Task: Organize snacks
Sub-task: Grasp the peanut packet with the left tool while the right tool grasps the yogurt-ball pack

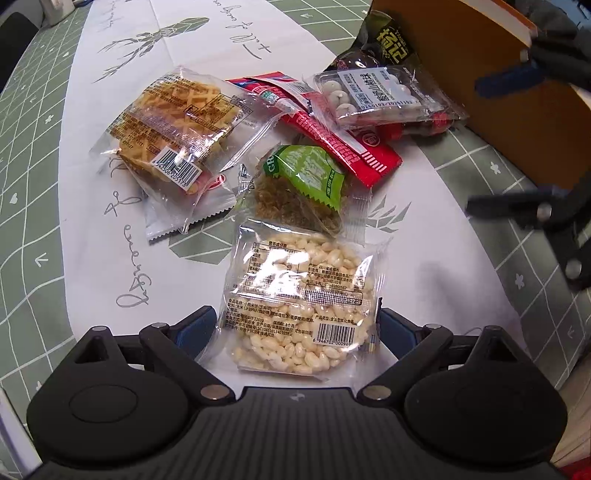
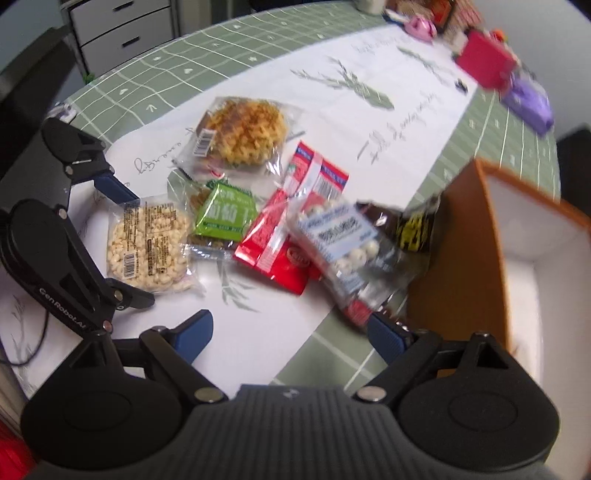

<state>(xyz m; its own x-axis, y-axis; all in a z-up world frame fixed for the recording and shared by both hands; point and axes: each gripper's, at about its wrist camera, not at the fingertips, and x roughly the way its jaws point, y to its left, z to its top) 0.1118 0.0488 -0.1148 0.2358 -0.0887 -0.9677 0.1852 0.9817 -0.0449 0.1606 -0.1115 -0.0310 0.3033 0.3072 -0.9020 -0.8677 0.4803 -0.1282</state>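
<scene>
A clear packet of puffed rice cake (image 1: 299,302) (image 2: 147,251) lies flat on the white runner. My left gripper (image 1: 295,330) (image 2: 142,247) straddles it, open wide, a blue pad at each side edge. Behind it lie a green packet (image 1: 306,181), a waffle packet (image 1: 177,136), red packets (image 1: 343,147), a clear pack of white balls (image 1: 373,96) and a dark bag (image 1: 388,40). My right gripper (image 2: 291,334) (image 1: 509,144) hovers open and empty by the orange box (image 2: 461,258), near the white-ball pack (image 2: 340,236).
The orange box (image 1: 480,110) stands at the right with a white inside. A red box (image 2: 484,62) and a purple pack (image 2: 528,99) sit at the table's far end. A drawer cabinet (image 2: 122,29) stands beyond the green checked tablecloth (image 2: 221,48).
</scene>
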